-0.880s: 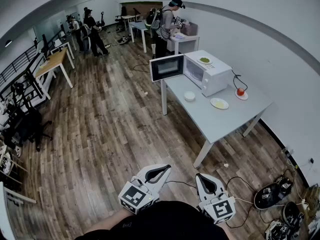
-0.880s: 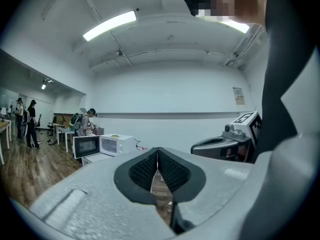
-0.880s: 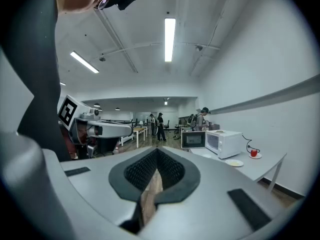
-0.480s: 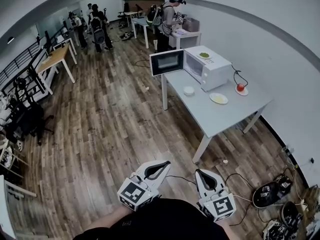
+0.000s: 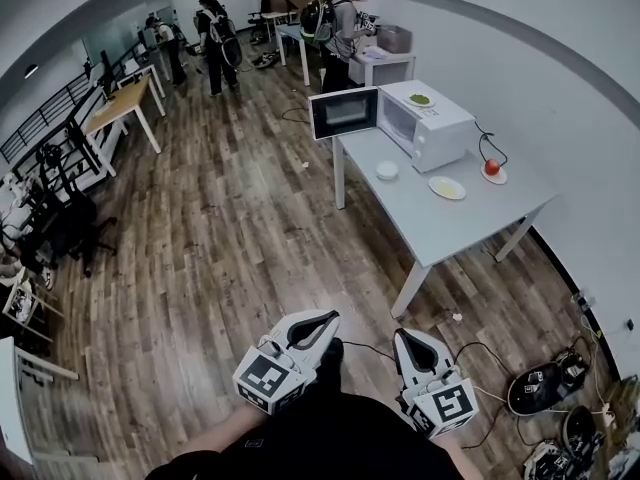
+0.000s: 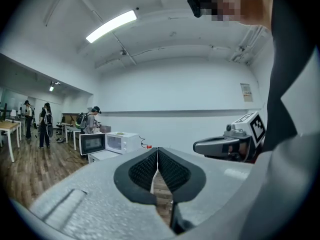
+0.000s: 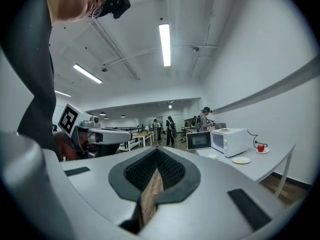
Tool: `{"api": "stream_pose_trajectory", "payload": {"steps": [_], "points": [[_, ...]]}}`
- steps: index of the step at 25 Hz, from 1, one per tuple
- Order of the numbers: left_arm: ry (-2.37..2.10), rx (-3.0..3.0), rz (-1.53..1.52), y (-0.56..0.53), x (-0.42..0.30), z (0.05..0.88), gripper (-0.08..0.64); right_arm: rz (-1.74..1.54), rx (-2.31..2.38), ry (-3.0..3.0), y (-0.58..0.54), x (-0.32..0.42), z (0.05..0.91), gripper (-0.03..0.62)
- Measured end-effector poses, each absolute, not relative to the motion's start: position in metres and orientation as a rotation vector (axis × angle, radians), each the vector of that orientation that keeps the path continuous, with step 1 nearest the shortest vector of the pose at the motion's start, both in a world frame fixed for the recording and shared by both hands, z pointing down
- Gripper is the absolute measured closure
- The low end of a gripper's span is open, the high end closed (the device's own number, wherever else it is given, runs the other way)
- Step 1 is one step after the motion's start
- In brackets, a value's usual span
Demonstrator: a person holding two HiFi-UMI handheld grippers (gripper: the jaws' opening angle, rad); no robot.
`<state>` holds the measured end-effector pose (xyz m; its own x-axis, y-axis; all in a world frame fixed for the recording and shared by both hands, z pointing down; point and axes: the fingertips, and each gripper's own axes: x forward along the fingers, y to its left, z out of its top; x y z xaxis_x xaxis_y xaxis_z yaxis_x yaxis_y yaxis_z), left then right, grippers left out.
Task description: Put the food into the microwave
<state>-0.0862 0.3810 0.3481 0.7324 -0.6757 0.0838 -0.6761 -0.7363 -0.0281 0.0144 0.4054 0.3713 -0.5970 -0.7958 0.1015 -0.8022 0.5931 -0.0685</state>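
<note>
Left gripper [image 6: 157, 150]: jaws pressed together, empty.
Right gripper [image 7: 156, 151]: jaws pressed together, empty.
Microwave [image 5: 440, 128]: far end of counter [image 5: 440, 233], door open.
Food [image 5: 447, 187]: mid-counter, near microwave, well apart from both grippers.

floor [image 5: 220, 238]: dark wood planks | walls [image 5: 560, 78]: plain white | grey table [image 5: 440, 233] at floor's right edge — wooden desk [image 5: 125, 103] far left | tube lights [image 7: 165, 44]: lit overhead | cables [image 5: 540, 388]: floor's near right corner
</note>
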Motion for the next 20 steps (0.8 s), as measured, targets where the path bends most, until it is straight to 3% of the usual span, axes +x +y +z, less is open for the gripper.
{"api": "stream_pose_trajectory", "payload": {"steps": [20], "points": [[-1.066, 2.904, 0.098, 0.191, -0.101, 0.360, 0.549, 0.243, 1.395, -2.699, 0.223, 0.001, 0.388, 0.578]]}}
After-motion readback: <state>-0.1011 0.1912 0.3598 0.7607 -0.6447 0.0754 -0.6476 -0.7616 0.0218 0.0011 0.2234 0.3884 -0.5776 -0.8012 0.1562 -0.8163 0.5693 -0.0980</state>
